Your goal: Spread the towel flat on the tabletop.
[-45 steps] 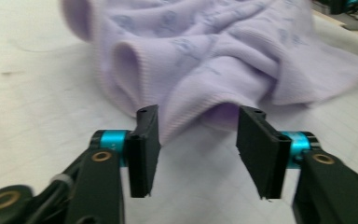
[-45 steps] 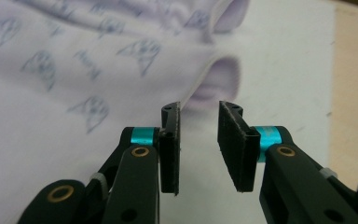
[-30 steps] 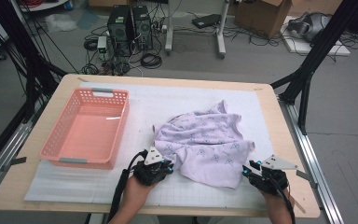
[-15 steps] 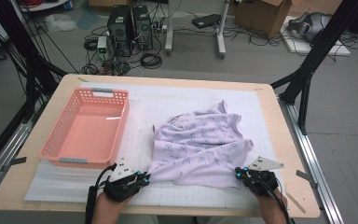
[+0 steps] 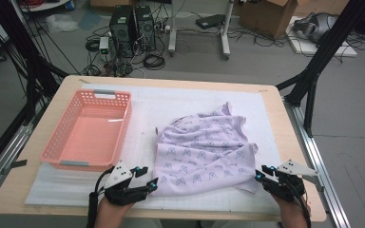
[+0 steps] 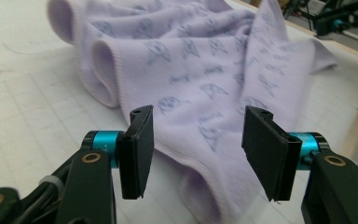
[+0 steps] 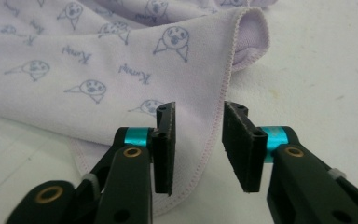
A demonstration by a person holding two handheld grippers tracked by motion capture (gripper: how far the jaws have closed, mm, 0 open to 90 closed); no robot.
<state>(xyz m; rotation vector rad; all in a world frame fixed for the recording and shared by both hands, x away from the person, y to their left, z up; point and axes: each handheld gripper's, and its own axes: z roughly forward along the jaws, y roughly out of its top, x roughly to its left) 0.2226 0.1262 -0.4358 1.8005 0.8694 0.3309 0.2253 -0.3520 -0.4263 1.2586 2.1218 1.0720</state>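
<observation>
Lilac garment [image 5: 204, 152] lies released ahead of my left gripper [image 5: 147, 183] and right gripper [image 5: 262, 173]; both jaws have just been opening.

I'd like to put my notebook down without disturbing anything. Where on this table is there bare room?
The far strip of the white mat, beyond the pink basket and the lilac garment, is bare, as is the lane between those two. The near edge is crowded: the left tool and right tool sit open at the garment's corners.
</observation>
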